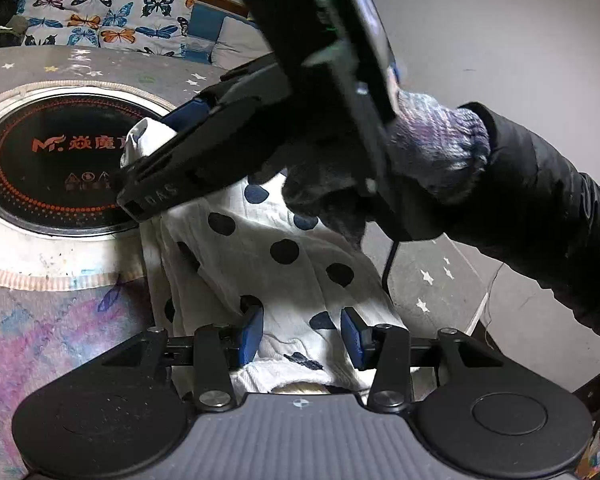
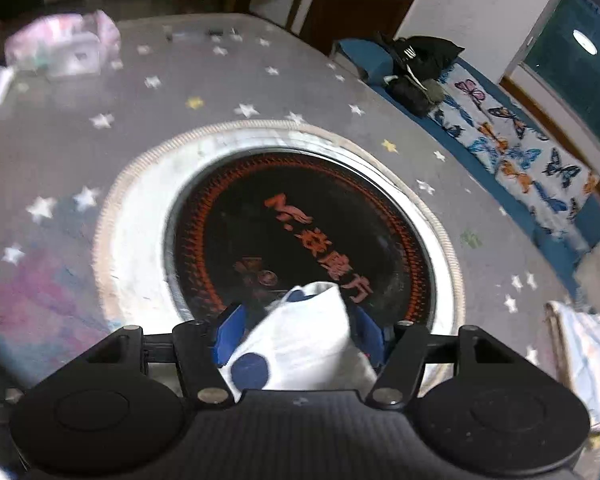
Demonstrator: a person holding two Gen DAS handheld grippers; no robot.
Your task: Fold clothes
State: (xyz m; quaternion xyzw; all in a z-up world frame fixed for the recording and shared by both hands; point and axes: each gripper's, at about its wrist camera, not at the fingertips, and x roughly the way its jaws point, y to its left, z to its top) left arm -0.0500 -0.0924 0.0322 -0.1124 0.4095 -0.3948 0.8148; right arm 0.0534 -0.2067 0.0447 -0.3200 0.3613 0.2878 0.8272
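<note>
Both sets of jaws stand spread: your left gripper [image 1: 302, 336] and right gripper [image 2: 298, 330] each straddle the white cotton garment with dark blue polka dots [image 1: 284, 256] without pinching it. The garment lies on the grey star-printed tablecloth [image 1: 432, 280], beside the round black induction hob [image 2: 300, 236].

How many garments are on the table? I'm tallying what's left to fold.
2: the polka-dot cloth stretched between both grippers, partly over the round cooktop, and a striped white cloth at the table's right edge. Others may lie out of view.
</note>
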